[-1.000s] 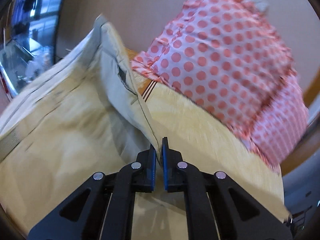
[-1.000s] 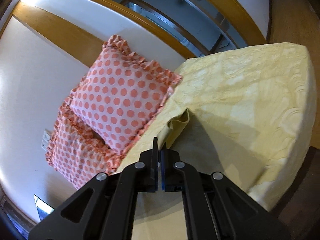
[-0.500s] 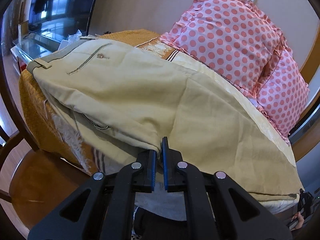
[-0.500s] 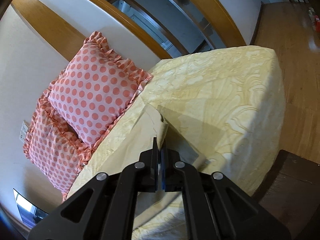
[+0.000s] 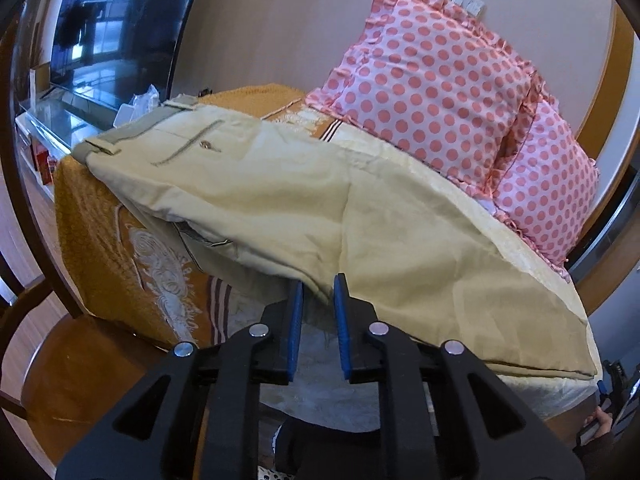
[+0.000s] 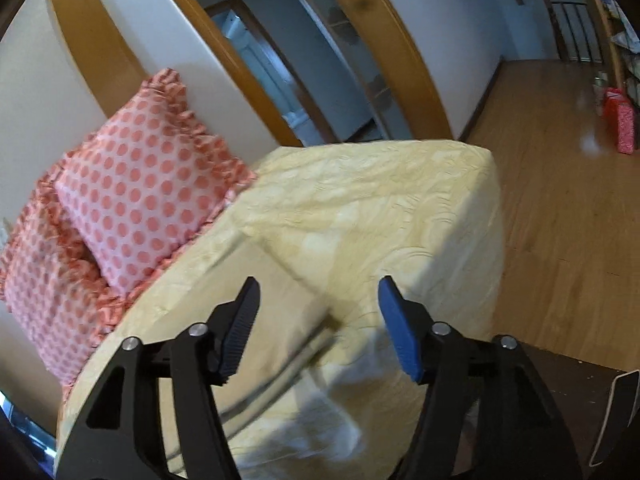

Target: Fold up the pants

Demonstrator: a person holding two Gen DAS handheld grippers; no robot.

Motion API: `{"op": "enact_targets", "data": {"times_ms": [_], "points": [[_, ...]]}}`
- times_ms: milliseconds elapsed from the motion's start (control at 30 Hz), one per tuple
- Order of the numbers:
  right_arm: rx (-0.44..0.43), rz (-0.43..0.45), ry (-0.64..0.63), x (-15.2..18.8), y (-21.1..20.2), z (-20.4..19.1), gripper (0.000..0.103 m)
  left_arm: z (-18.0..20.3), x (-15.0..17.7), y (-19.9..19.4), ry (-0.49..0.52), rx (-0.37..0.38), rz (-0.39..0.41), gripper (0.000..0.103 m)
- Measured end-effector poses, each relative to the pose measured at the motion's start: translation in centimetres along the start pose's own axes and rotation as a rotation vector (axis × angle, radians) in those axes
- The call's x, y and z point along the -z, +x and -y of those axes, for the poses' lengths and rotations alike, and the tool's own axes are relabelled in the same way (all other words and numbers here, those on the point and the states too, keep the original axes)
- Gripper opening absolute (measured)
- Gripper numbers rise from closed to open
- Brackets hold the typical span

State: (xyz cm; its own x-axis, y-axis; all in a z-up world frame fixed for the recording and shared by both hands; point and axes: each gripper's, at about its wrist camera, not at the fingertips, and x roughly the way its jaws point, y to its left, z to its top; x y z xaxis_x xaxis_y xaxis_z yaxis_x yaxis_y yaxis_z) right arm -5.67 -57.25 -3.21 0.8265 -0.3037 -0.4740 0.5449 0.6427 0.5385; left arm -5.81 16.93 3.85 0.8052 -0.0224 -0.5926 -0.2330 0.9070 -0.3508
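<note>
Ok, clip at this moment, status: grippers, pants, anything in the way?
Left gripper open, pants edge between fingers. Right gripper wide open, holding nothing. Pants laid flat across bed. Polka-dot pillows behind, apart from pants.

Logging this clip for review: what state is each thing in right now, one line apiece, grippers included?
Pants: laid out flat along the bed, waistband at the far end, near edge between the left fingers.
Left gripper: slightly open, fabric edge in the gap, not clamped.
Right gripper: wide open, empty, above the pants hem.
Bedspread: spread over the bed.
Polka-dot pillows: propped upright against the wall.
</note>
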Motion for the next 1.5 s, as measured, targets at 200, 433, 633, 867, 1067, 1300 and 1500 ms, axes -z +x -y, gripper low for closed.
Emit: {"op": "enact_targets", "data": {"times_ms": [200, 433, 633, 867, 1067, 1300, 1500], "points": [[-0.03, -0.024, -0.032, 1.5, 0.7, -0.9, 0.044, 1.3, -0.7, -2.2, 0.057, -0.059, 0.13, 0.045], [-0.098, -0.018, -0.072, 3.8, 0.6, -2.4, 0.009, 0.5, -1.7, 0.9, 0.062, -0.123, 0.145, 0.064], [-0.267, 0.022, -0.14, 2.6, -0.6, -9.0, 0.008, -1.0, -1.0, 3.4, 0.026, -0.148, 0.1, 0.065], [-0.759, -0.146, -0.421, 9.9, -3.5, -26.5, 0.008, -1.6, -1.0, 2.4, -0.044, -0.109, 0.136, 0.068], [-0.925, -0.555, -0.847, 24.9, -4.0, -34.5, 0.047, -4.8, -1.5, 0.6, -0.11, -0.198, 0.184, 0.069], [-0.752, -0.449, -0.832, 24.0, -1.9, -34.0, 0.054, -9.0, -1.9, 0.9, -0.227, -0.23, 0.172, 0.069], [-0.707, -0.463, -0.897, 25.4, -0.8, -33.3, 0.062, -11.3, -3.3, 1.0, -0.275, -0.292, 0.223, 0.069]]}}
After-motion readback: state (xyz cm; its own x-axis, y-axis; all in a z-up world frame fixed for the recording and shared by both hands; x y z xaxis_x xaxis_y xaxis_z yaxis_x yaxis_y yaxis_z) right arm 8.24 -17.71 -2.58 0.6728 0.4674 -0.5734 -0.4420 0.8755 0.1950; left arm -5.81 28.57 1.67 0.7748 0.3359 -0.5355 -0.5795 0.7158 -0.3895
